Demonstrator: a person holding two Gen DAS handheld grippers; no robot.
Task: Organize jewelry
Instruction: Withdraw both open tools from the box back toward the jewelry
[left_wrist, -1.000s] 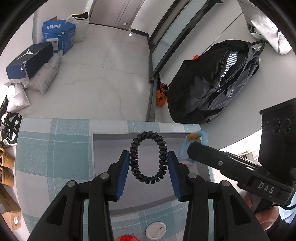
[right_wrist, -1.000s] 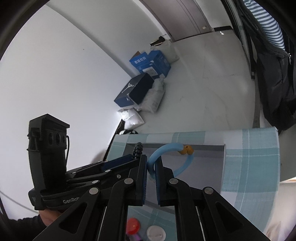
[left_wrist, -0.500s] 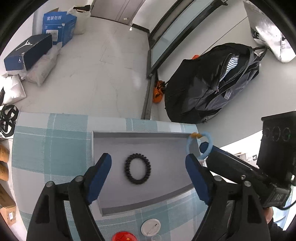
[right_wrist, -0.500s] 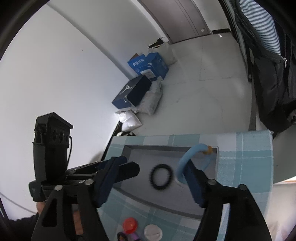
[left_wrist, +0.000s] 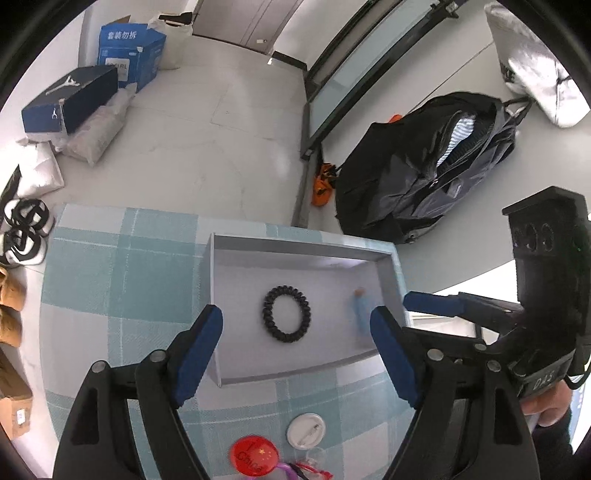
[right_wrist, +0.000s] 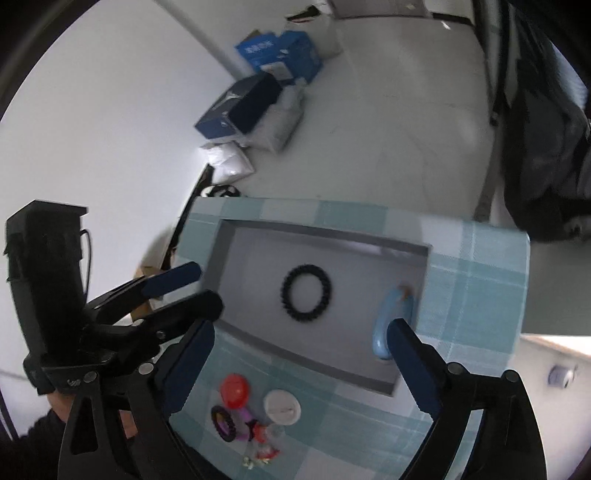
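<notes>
both tools held wide over the grey tray, left tool and right tool gripping nothing, right jaws just opened further. black spiral hair tie flat in the middle of the tray; light blue ring at the tray's right wall, blurred, just beside one right finger. red badge and white badge on the checked tabletop near the tray's front wall.
</notes>
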